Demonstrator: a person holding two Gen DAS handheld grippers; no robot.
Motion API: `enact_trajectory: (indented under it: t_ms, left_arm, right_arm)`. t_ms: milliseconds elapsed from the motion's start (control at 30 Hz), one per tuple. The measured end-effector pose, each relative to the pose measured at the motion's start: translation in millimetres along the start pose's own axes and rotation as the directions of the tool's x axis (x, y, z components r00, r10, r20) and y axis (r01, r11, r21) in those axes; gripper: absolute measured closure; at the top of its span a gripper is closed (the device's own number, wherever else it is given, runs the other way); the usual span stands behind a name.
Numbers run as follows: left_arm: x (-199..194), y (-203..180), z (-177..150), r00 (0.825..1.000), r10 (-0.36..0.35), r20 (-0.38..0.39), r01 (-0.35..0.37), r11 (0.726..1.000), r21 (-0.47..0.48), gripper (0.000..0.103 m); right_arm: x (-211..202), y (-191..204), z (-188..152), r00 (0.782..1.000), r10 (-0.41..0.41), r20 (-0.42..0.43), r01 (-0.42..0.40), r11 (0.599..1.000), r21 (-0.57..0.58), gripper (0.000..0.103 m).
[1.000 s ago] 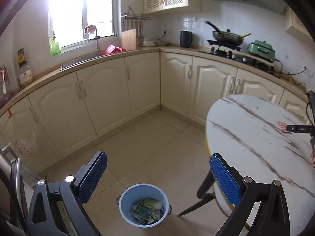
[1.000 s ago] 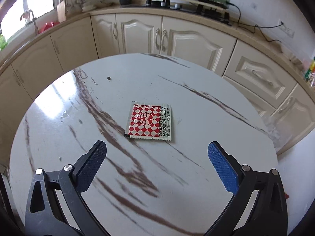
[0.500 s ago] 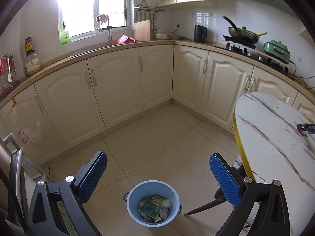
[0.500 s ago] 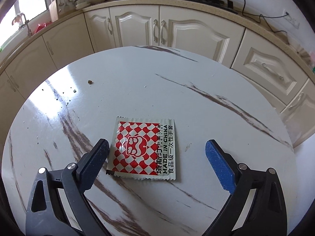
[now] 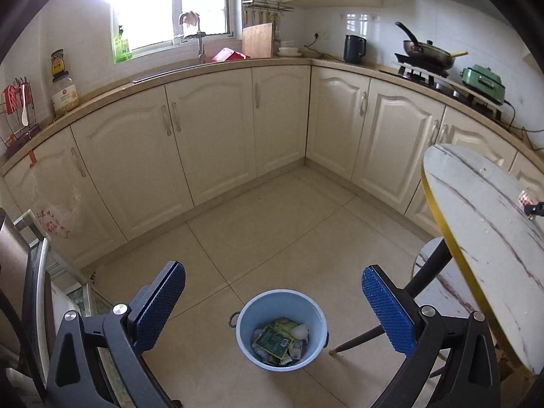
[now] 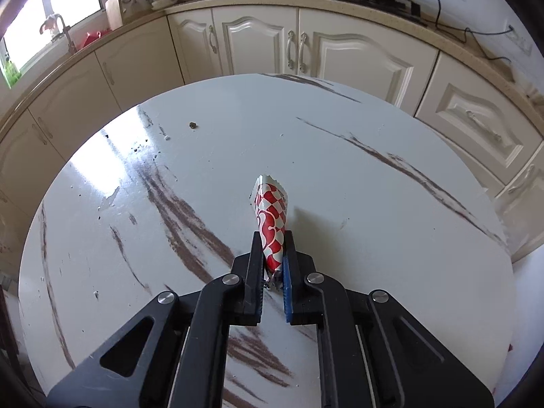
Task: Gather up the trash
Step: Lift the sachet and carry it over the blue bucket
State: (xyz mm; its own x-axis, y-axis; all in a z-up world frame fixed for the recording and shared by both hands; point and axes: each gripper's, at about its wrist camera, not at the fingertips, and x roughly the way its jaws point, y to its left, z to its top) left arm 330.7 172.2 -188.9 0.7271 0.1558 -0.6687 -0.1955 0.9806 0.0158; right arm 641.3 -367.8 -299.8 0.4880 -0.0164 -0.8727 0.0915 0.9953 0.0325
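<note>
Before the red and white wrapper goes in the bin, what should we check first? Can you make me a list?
1. Right gripper closing on the red and white wrapper, squeezed between its pads: ok.
2. Wrapper lifted clear off the marble table: cannot tell.
3. Left gripper open and empty: ok.
4. Blue bin upright on the floor, open top: ok.
5. Room left in the bin above the trash: ok.
6. Small crumbs still on the table: not ok.

Right gripper (image 6: 273, 258): angled steeply down over the round table (image 6: 374, 204), jaws closing on the checkered packet (image 6: 272, 217). Left gripper (image 5: 273, 301): jaws wide apart, beside the table.
</note>
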Motion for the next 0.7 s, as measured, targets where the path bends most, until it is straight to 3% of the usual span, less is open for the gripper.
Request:
enact_trajectory:
  t_ms: [100, 200, 333, 433, 533, 600, 700]
  left_arm:
    - [8, 19, -13, 0.999, 0.024, -0.026, -0.025, 1.000, -0.006, 0.001]
    - [26, 40, -28, 0.997, 0.040, -0.065, -0.043, 0.998, -0.039, 0.001]
    - [66, 64, -45, 0.987, 0.057, -0.151, -0.069, 0.995, -0.072, 0.001]
    - [106, 79, -60, 0.974, 0.034, -0.224, -0.056, 0.994, -0.090, 0.001]
    - [156, 93, -79, 0.949, -0.007, -0.316, -0.031, 0.993, -0.114, 0.001]
    - [195, 100, -96, 0.931, -0.018, -0.364, -0.033, 0.991, -0.133, 0.002]
    - [260, 105, -127, 0.878, -0.043, -0.478, -0.034, 0.988, -0.152, 0.007]
  right_arm:
    - [-21, 33, -11, 0.998, 0.042, 0.043, -0.040, 0.998, -0.052, 0.094]
    - [-56, 106, -22, 0.985, 0.127, 0.119, -0.107, 0.980, -0.166, 0.094]
    - [-94, 227, -50, 0.926, 0.331, 0.181, -0.266, 0.913, -0.311, 0.094]
    - [-91, 320, -82, 0.876, 0.468, 0.119, -0.387, 0.827, -0.407, 0.094]
    - [-59, 394, -115, 0.865, 0.501, 0.024, -0.429, 0.763, -0.483, 0.094]
    - [-23, 426, -132, 0.869, 0.492, -0.049, -0.450, 0.748, -0.488, 0.094]
    - [54, 452, -157, 0.877, 0.451, -0.163, -0.472, 0.751, -0.462, 0.093]
